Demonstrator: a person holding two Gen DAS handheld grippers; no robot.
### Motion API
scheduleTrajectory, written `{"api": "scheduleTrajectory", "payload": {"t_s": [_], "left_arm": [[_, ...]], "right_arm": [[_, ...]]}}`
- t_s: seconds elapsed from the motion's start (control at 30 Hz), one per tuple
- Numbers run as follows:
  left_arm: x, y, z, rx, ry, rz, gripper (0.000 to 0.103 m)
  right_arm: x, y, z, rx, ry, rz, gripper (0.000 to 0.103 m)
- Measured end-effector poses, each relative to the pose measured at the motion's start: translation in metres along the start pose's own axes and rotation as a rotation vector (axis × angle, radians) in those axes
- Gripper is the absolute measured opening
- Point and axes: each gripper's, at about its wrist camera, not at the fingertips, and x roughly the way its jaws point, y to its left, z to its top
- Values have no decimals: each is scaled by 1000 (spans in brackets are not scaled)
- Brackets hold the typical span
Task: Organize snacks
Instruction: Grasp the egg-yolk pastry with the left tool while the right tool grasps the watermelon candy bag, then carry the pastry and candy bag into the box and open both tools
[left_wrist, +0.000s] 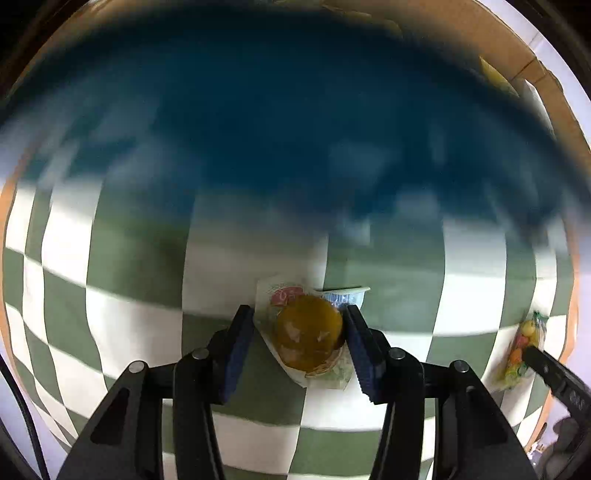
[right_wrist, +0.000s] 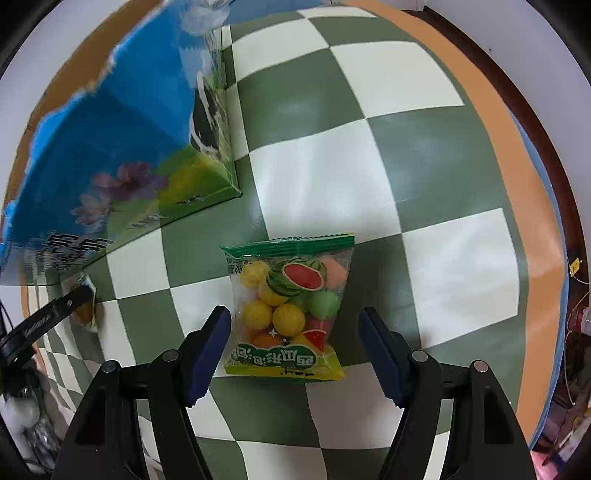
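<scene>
A round brown bun in a clear wrapper (left_wrist: 308, 332) lies on the green-and-white checked cloth (left_wrist: 129, 314). My left gripper (left_wrist: 298, 308) points straight down over it, its blue pads against the wrapper on both sides. In the right wrist view, a clear bag of fruit-shaped gum balls (right_wrist: 288, 306) with a watermelon picture lies between the fingers of my right gripper (right_wrist: 293, 312). Those jaws stand open, with small gaps on each side of the bag. The same bag (left_wrist: 522, 347) shows at the far right of the left wrist view.
A blue carton printed with a cow and flowers (right_wrist: 129, 129) stands on the cloth at the back left, blurred in the left wrist view (left_wrist: 295, 110). A small blue-and-white packet (left_wrist: 345, 295) lies just behind the bun. An orange table border (right_wrist: 517, 184) curves along the right.
</scene>
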Motion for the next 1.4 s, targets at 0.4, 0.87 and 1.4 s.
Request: {"api": "scheduleTrajectory", "payload": {"t_s": [0.4,0.87,1.4], "left_arm": [[7,15,-110,-8,164,-108,47],[34,0,-113,38,212,-94,58],[-33,-24,-109,68,104,-120,46]], "right_arm": [[12,28,-37,-183,51,-12,57],[28,29,-44,-161,64,-2,59],[-5,26,-58,-202,-4,79,51]]}}
